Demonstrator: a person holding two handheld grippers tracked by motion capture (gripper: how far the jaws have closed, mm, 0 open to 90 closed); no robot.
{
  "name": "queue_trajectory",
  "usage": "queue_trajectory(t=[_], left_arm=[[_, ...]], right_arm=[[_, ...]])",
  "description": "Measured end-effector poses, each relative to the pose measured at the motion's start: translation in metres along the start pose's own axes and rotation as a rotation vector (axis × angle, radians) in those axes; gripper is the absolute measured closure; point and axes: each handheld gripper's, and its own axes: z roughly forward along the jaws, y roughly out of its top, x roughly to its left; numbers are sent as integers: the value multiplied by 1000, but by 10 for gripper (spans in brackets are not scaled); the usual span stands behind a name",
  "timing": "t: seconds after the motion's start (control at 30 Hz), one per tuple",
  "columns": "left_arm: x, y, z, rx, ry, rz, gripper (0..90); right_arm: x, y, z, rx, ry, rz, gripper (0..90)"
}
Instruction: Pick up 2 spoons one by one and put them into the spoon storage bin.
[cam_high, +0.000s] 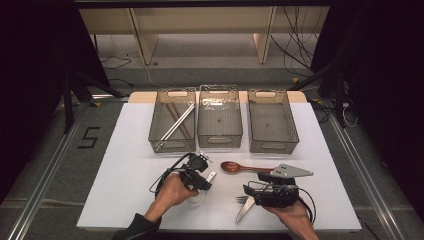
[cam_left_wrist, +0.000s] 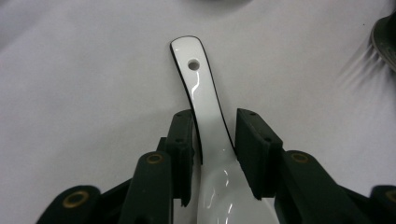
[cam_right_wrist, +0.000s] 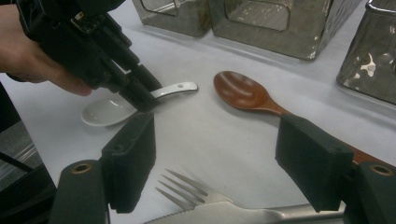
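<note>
Glazed white china is slick, so the soup spoon (cam_left_wrist: 208, 116), lying on the white table (cam_high: 125, 165), may squirt out if the left gripper (cam_left_wrist: 215, 135) pinches off-centre; its jaws bracket the handle, one side touching, the other a sliver off. The right gripper (cam_right_wrist: 219, 158) gapes empty over a fork (cam_right_wrist: 196, 196). The high view adds three bins (cam_high: 220, 122) behind; the right gripper view shows the spoon's bowl.

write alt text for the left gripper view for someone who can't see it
A white ceramic spoon lies on a white table, its handle running up between the two black jaws of the left gripper, which flank it closely on both sides. The handle's far end has a small hole. A blurred metal fork sits at the upper right edge.
</note>
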Motion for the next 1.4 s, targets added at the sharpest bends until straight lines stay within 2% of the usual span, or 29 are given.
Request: queue_trajectory(t=[0.1, 0.17, 0.77, 0.83, 0.87, 0.9, 1.0, 1.1, 1.13, 1.4], left_arm=[[-1, 0, 0, 0, -6, 4, 689], [-1, 0, 1, -1, -33, 3, 722], [-6, 1, -2, 18, -69, 29, 787], [-6, 1, -2, 16, -87, 28, 800], [-7, 1, -2, 7, -113, 21, 825], [-7, 2, -2, 13, -103, 32, 850], [-9, 2, -3, 17, -92, 36, 852], [-7, 2, -5, 2, -70, 42, 853], [-7, 3, -6, -6, -58, 42, 853], [8, 9, -32, -92, -62, 24, 854]], right_arm=[[0, 0, 0, 1, 1, -2, 297], [0, 0, 1, 2, 0, -3, 297], [0, 1, 0, -1, -2, -2, 299], [0, 1, 0, -2, -2, -3, 299], [0, 1, 0, -1, -1, -3, 299], [0, 1, 0, -1, -2, -4, 299], [0, 1, 0, -2, -2, -3, 299], [0, 1, 0, -3, -3, -1, 299], [0, 1, -1, -4, -3, 0, 299], [-1, 1, -1, -6, -3, 4, 299]])
